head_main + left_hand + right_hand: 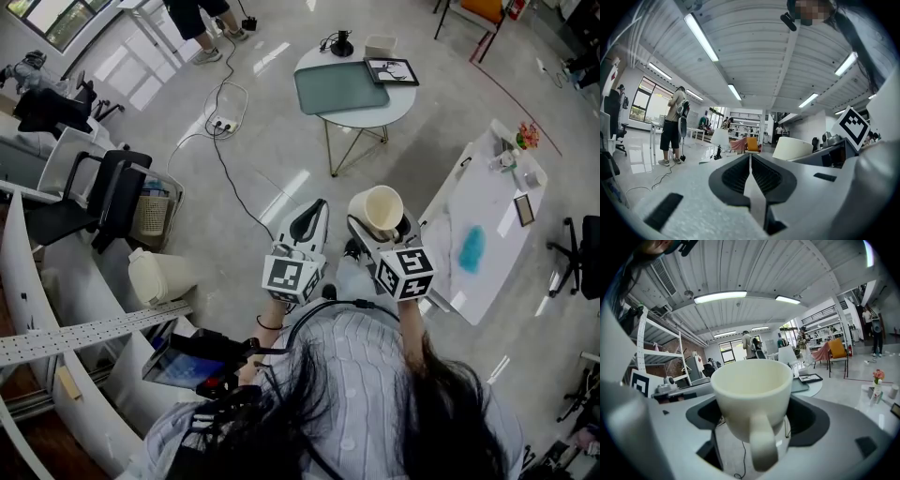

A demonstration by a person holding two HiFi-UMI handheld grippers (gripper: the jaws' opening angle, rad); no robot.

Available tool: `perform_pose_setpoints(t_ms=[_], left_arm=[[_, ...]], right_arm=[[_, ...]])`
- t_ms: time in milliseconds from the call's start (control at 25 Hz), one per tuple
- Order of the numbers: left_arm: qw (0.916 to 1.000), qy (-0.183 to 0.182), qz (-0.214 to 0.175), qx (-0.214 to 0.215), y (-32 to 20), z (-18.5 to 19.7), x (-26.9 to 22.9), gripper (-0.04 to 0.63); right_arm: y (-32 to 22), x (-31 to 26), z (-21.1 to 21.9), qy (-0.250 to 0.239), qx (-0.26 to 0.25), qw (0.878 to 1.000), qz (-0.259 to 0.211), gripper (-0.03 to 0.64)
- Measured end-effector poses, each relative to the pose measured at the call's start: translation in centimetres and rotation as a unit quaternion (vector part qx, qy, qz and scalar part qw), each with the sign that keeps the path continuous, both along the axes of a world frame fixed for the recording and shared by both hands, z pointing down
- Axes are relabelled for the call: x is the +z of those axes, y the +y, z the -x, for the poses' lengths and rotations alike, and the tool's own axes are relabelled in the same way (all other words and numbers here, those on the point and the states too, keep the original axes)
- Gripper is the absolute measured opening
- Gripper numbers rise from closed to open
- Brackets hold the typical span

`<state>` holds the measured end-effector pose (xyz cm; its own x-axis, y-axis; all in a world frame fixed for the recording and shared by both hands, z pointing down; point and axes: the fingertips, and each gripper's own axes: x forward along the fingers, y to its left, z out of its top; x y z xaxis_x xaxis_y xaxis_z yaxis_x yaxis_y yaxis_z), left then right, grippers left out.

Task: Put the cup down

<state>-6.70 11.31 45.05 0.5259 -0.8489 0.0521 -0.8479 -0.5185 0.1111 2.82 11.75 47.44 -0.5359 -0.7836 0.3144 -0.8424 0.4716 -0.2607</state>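
We see right gripper (753, 414) clamping smooth matte cream ceramic cup (752, 385), loop handle bottom-centre; left gripper (750, 164) clenched, empty.

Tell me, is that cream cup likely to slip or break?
Probably stiff: the cup holds its round shape squeezed between the fingers. Its smooth, glazed-looking wall may be slippery. Held over the hard floor, it would likely chip if dropped.

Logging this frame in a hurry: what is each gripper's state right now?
Left gripper: shut, jaws together, nothing between them.
Right gripper: shut on the cream ceramic cup with a handle.
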Motion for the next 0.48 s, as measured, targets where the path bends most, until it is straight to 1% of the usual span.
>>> perform_pose_setpoints(t_ms=[200, 480], left_arm=[[1.0, 0.002, 0.005, -0.004, -4.7, -0.2, 0.1, 0.018], [0.9999, 0.009, 0.01, -0.009, -11.2, -2.0, -0.2, 0.018]], right_arm=[[-4.6, 0.4, 0.0, 0.001, -0.01, 1.0, 0.006, 0.391], [-10.6, 0.4, -1.6, 0.0, -0.018, 1.0, 0.013, 0.391]])
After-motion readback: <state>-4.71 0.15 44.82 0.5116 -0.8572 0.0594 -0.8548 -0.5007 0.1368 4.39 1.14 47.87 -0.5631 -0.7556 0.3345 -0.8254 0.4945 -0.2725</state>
